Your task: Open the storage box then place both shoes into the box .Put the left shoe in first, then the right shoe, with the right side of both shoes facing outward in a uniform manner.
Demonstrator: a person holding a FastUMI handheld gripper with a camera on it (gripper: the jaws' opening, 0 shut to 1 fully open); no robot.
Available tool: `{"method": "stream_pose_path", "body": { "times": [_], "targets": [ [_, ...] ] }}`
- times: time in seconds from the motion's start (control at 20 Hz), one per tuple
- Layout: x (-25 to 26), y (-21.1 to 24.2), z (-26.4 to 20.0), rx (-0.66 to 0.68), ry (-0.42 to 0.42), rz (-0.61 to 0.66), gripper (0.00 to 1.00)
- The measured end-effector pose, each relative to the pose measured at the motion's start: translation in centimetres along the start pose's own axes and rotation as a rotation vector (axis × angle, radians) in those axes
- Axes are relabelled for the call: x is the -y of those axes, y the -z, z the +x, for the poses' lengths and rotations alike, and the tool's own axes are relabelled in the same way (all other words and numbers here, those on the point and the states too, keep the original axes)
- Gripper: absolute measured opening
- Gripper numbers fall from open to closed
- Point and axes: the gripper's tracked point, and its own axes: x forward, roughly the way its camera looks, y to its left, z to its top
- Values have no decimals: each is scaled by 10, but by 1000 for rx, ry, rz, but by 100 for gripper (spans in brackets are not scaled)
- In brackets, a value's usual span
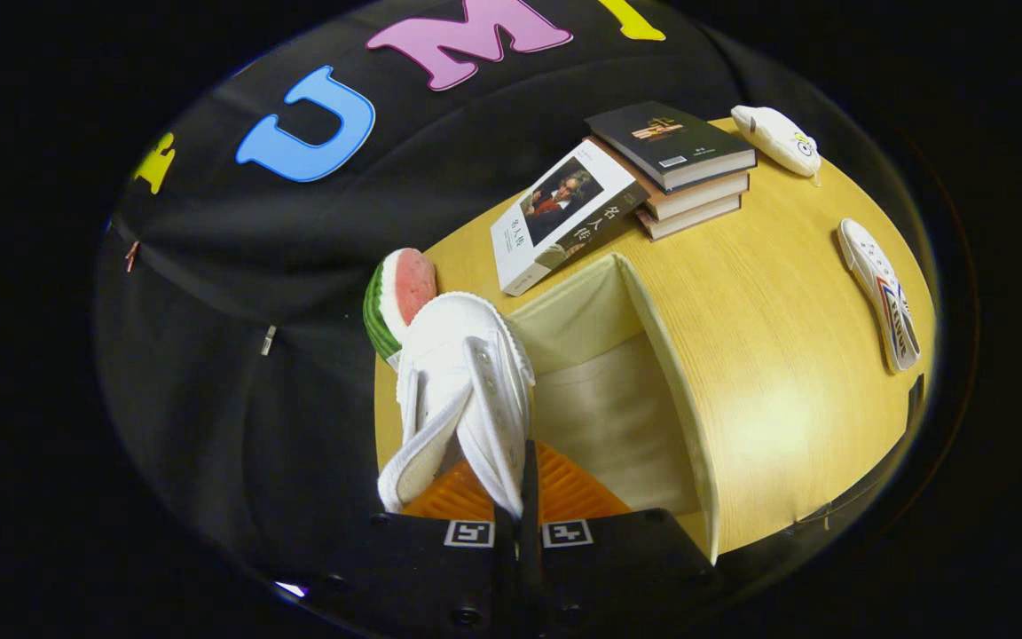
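The claw is closed on the white canvas lace-up shoe, its two fingers pinched tight together on the shoe's collar edge so the shoe hangs toe-away just ahead of them, above the cream fabric storage box that stands open below.

The grip looks thin (only a strip of canvas between the fingers), so the shoe could swing or slip out as it is lowered. It also hangs over the box's left wall, not the middle; lowered from here, the sole might catch that soft wall and fold it inward, or the shoe might drop outside, off the worktop's near-left edge. A twist in the hanging shoe could leave the wrong side facing outward, which the task forbids.

The second white shoe with red and blue side stripes lies on its side near the right edge of the pale wooden worktop, well apart from the box. A watermelon-slice toy sits at the left edge just beyond the held shoe. Toward the far edge, a stack of dark-covered books stands with a white portrait-cover book leaning against it, and a small white plush toy lies in the far right corner. Black cloth walls the booth behind.
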Motion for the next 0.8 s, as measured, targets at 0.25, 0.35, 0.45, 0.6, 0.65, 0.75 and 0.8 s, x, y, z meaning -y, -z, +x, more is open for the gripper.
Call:
{"method": "stream_pose_path", "body": {
  "times": [0.25, 0.35, 0.45, 0.6, 0.65, 0.75, 0.8],
  "targets": [
    [10, 19, 27, -29, 66, -18, 5],
    [13, 25, 37, -42, 85, -22, 5],
    [11, 28, 40, -57, 83, -13, 5],
    [4, 25, 41, -68, 62, 14, 22],
    [13, 20, 37, -61, 97, -7, 35],
    [21, 14, 31, -44, 102, -72, 70],
    [7, 11, 27, -29, 31, -73, 88]
  ]
}}
